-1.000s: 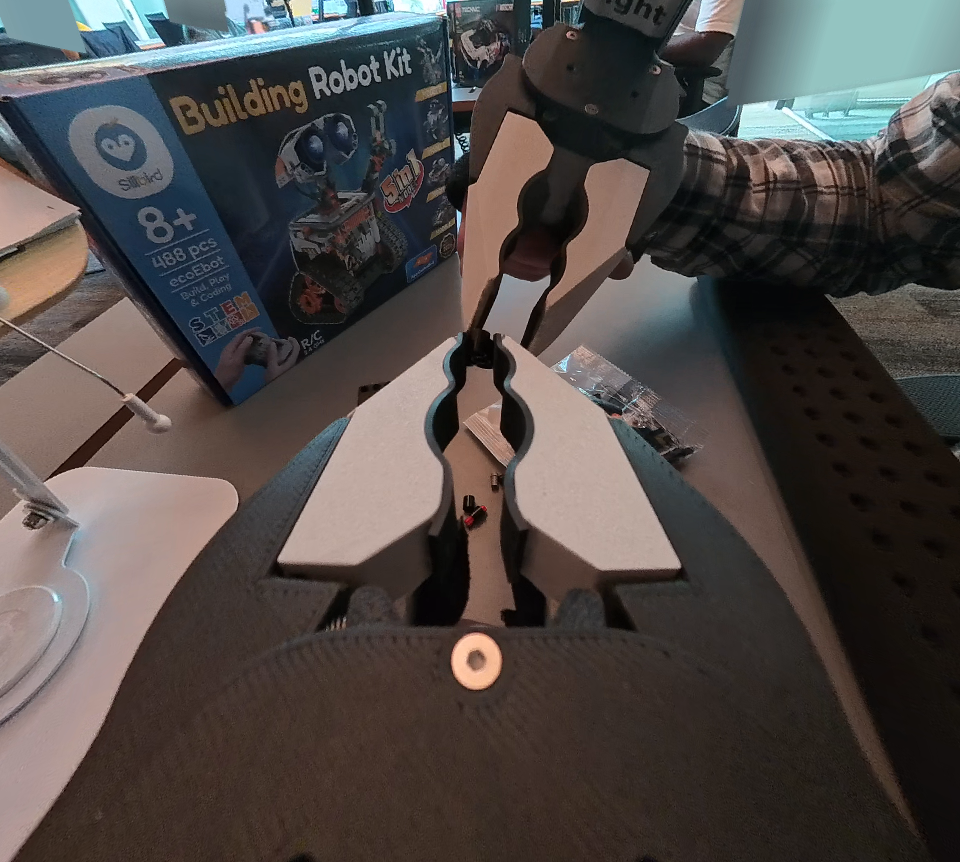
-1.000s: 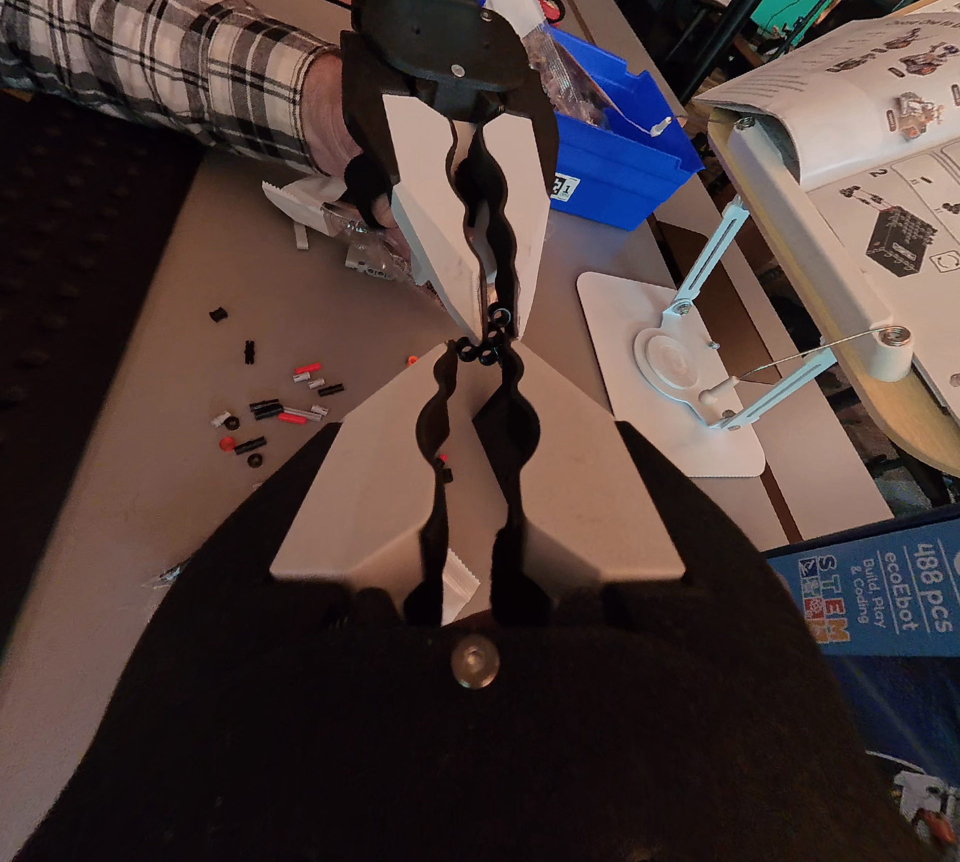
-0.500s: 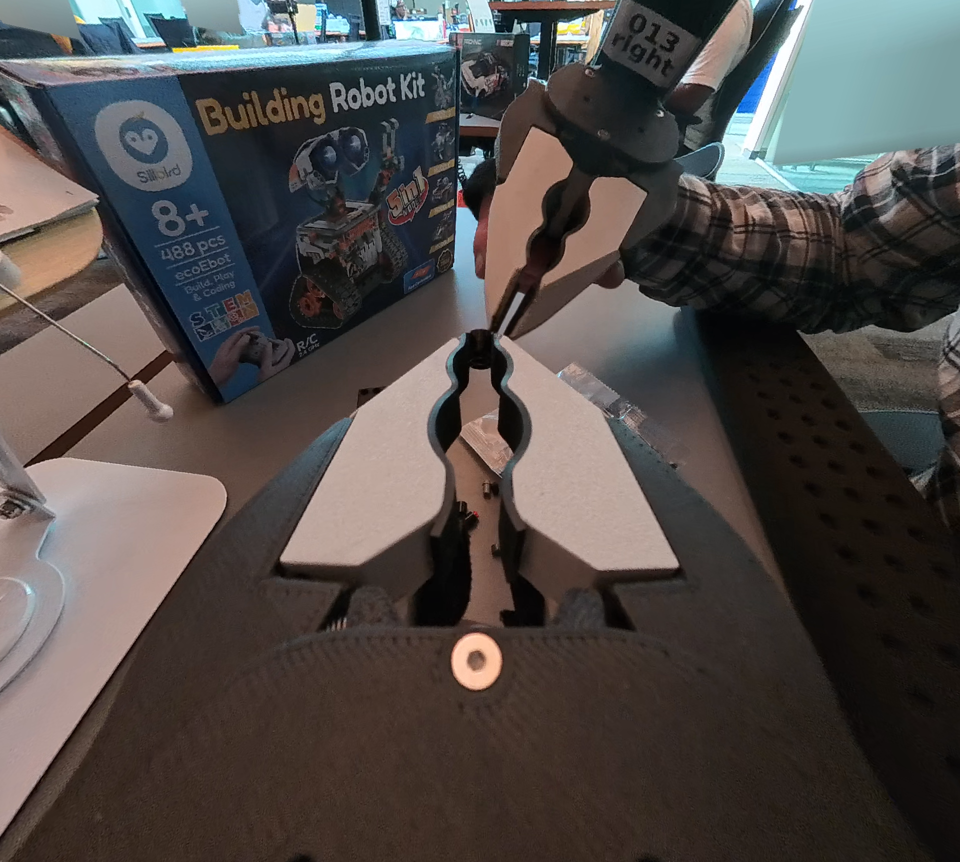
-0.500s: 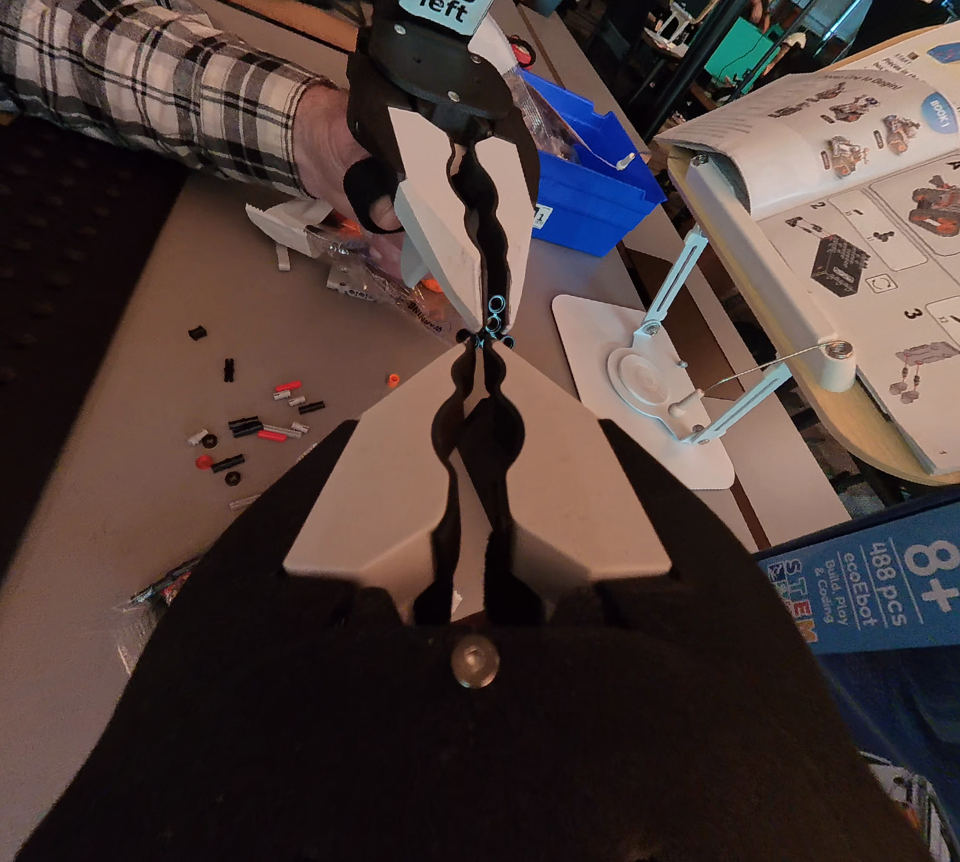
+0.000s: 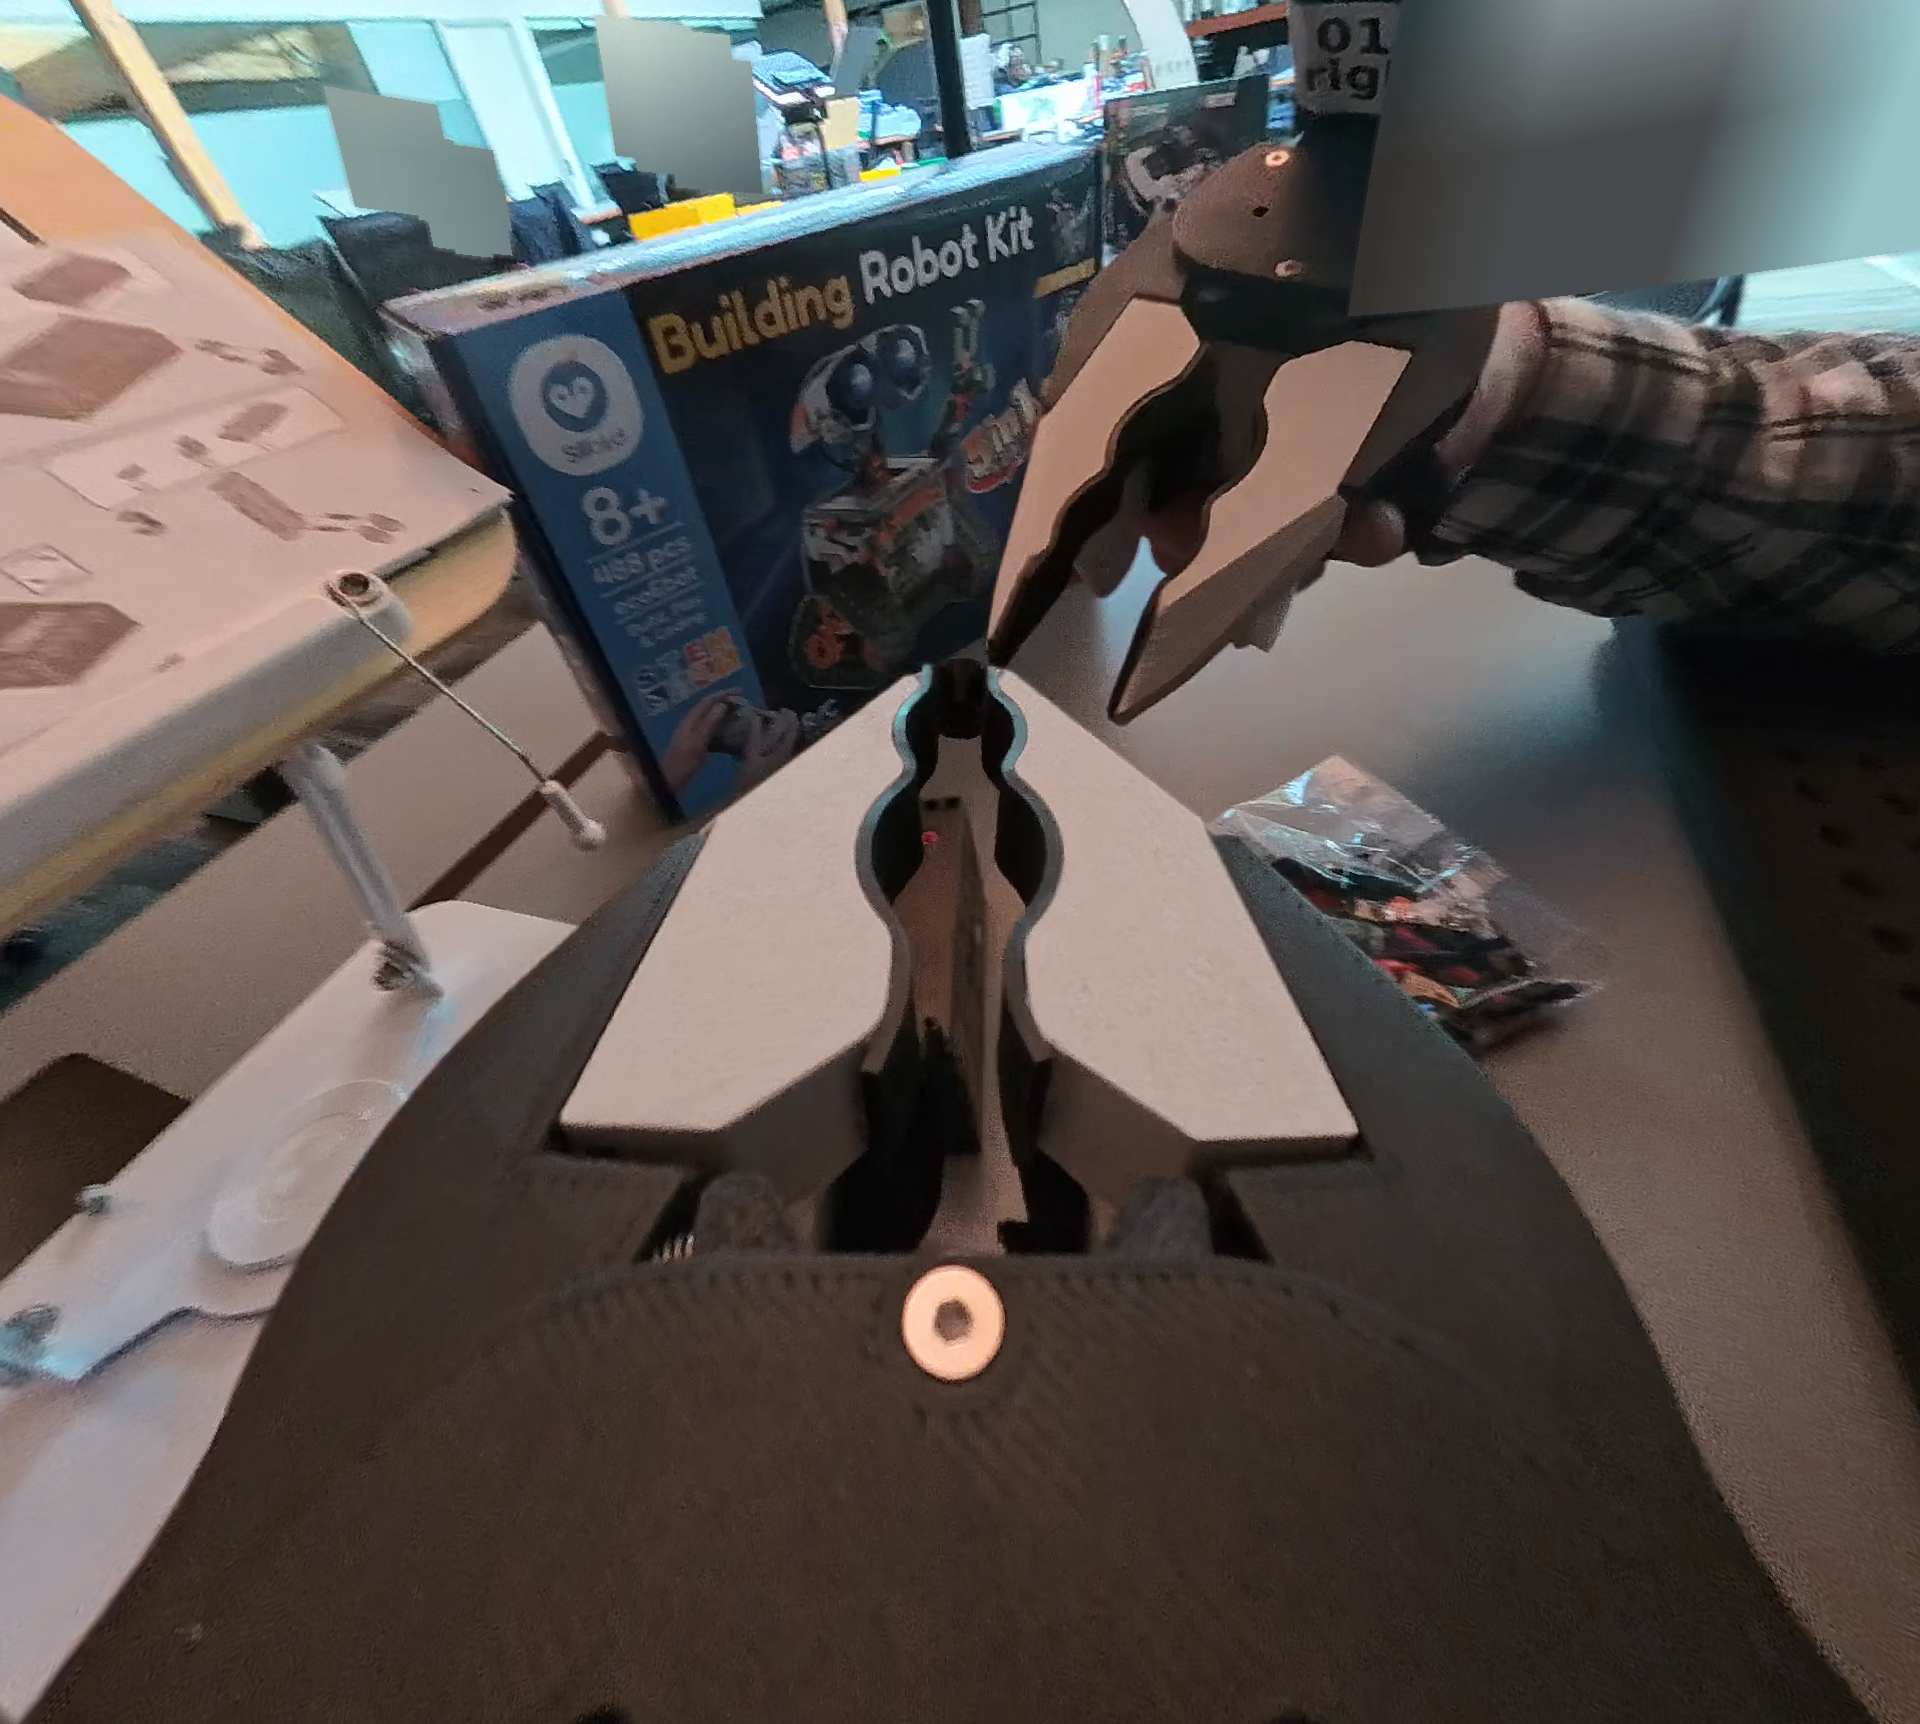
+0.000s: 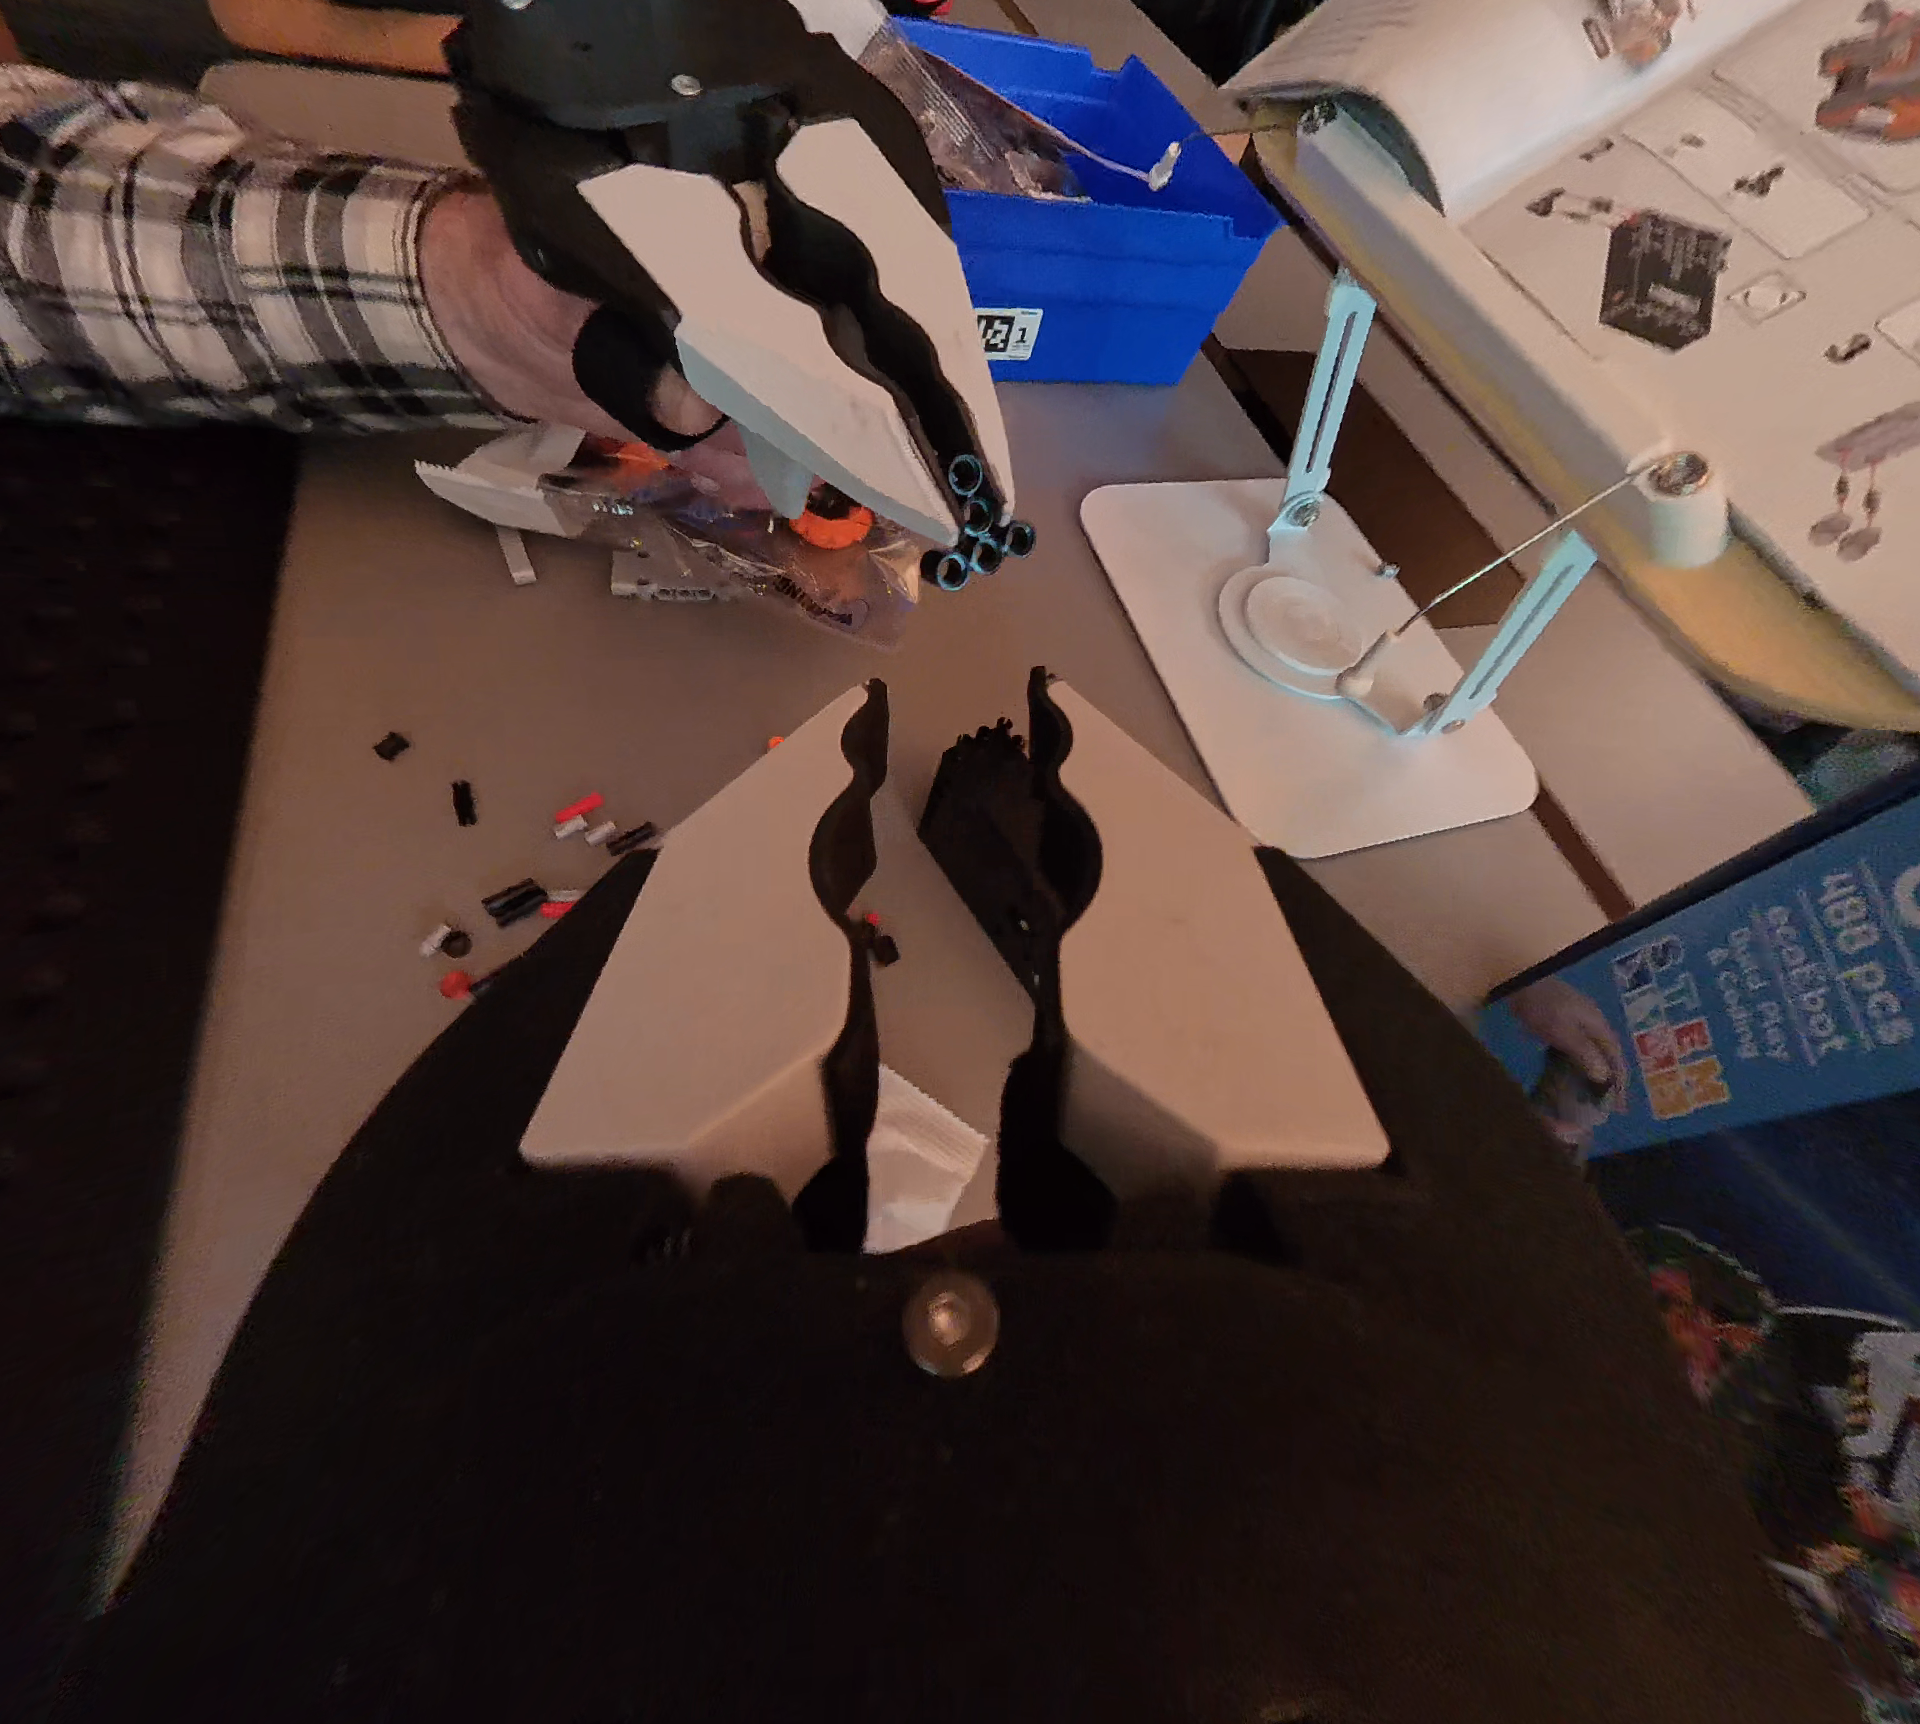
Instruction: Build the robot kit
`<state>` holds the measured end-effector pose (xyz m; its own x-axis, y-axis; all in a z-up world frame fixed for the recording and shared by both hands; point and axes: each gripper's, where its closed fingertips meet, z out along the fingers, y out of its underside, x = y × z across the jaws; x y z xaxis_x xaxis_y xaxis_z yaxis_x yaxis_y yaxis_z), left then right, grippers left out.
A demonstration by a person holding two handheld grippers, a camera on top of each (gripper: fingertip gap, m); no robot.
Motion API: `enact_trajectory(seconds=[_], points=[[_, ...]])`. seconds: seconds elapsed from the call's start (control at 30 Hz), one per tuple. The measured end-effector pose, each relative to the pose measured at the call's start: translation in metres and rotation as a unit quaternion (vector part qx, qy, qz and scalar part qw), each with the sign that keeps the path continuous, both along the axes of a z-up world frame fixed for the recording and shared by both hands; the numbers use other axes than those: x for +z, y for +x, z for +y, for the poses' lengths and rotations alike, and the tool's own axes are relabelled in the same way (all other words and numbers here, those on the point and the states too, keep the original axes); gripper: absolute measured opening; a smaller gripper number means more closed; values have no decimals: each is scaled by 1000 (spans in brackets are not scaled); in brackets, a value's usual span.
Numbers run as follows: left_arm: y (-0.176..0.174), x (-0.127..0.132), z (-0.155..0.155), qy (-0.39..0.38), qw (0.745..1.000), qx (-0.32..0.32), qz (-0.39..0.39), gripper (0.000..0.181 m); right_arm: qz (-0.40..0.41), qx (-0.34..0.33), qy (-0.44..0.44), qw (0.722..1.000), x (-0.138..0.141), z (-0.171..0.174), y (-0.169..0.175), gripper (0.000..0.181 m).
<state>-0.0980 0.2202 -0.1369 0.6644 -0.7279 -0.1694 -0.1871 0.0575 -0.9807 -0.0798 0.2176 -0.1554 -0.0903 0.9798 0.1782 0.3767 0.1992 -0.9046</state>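
Above the grey table, the left gripper is pinching a black holed piece just beyond the right gripper, whose fingers are standing apart.

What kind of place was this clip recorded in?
Probably a shared workshop or makerspace. A grey worktable carries a robot kit box, an open instruction booklet on a stand, a blue parts bin and loose small pieces; more cluttered benches stand behind.
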Motion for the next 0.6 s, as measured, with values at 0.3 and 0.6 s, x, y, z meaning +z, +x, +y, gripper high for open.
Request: enact_trajectory(seconds=[0.3,0.6], points=[[-5,8,5,114,986,84,91,5,45,-30,-126,991,6,-8,-24,24],[-1,17,0,211,958,126,150,4,100,-51,-176,978,19,-1,-27,16]])
